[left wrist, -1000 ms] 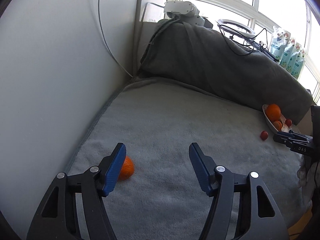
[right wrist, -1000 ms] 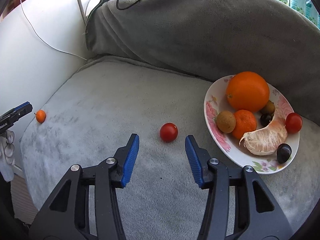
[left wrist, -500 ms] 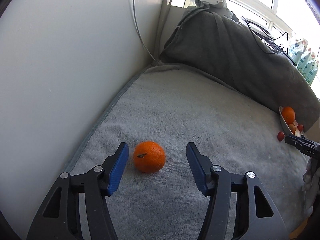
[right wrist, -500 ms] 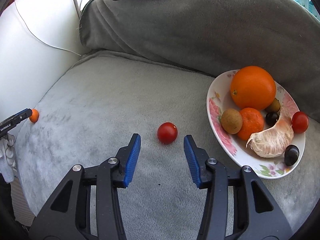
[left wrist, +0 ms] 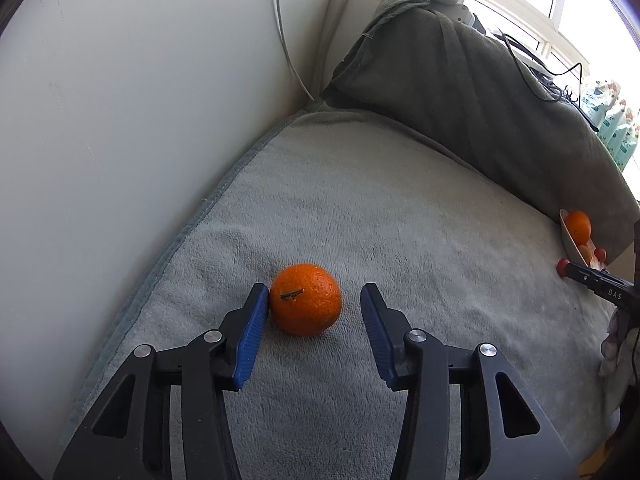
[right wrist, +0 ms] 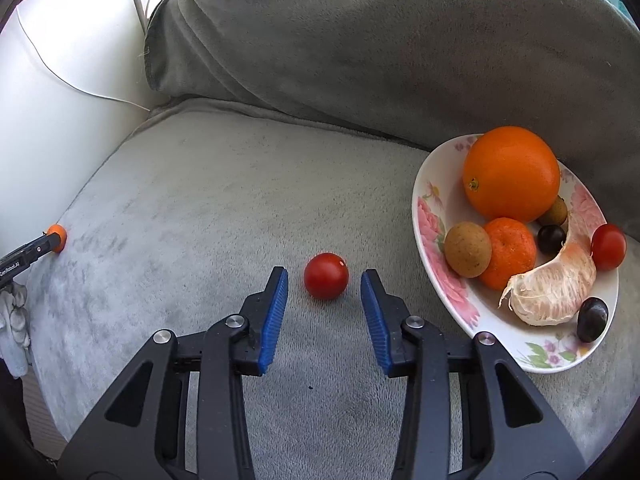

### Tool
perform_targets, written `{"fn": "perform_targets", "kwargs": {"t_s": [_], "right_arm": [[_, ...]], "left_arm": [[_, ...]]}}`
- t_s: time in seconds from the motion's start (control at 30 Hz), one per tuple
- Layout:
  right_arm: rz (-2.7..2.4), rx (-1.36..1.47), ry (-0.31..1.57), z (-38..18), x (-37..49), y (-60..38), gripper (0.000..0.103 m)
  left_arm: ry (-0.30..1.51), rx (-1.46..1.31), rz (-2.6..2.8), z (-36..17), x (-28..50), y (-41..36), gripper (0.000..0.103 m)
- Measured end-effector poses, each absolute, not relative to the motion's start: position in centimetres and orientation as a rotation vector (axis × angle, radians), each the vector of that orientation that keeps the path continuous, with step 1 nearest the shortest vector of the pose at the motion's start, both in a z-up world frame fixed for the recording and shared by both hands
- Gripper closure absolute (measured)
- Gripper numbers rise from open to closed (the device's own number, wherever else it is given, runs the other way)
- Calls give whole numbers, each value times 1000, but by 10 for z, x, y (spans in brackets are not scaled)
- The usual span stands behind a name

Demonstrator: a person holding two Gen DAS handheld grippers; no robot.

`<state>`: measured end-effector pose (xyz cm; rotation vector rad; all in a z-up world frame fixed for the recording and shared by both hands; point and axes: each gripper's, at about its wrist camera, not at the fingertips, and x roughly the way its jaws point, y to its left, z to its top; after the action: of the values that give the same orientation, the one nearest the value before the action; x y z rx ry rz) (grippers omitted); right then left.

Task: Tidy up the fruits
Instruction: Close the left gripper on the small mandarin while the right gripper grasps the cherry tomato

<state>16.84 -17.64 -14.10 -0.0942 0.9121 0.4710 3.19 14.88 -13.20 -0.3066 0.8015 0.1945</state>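
A small mandarin (left wrist: 306,299) lies on the grey blanket between the blue pads of my left gripper (left wrist: 313,300). The left pad touches it and a gap shows at the right pad, so the gripper is open. A red cherry tomato (right wrist: 325,275) lies on the blanket just ahead of my right gripper (right wrist: 323,282), which is open and apart from it on both sides. A floral plate (right wrist: 434,240) to the right holds a big orange (right wrist: 511,174), a mandarin, a peeled segment and small dark fruits. The left gripper's tip and its mandarin (right wrist: 57,236) show far left.
A white wall (left wrist: 120,120) with a cable borders the blanket's left edge. A grey covered hump (right wrist: 400,48) rises behind the blanket. The right gripper's tip (left wrist: 596,282) and the plate (left wrist: 568,236) show at the far right of the left wrist view.
My left gripper has moved in on the mandarin and narrowed, its left pad now touching the fruit. My right gripper has moved forward so the tomato sits near its fingertips.
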Motion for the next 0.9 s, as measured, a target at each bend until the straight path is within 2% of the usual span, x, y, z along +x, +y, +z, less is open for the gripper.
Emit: {"fn": "perform_targets", "kwargs": {"t_s": [0.23,0.53,0.9], "right_arm": [[469,-98,921,-144,174,-169,67],[465,-102,933,-149,177,-164,78],[474,-89,904,-142,168,-174,78]], "left_arm": [[807,-324,189,-134,33,152,68],[802,-328,190,-134,33,151,68],[789,-333,180,-129,30,146,69]]}}
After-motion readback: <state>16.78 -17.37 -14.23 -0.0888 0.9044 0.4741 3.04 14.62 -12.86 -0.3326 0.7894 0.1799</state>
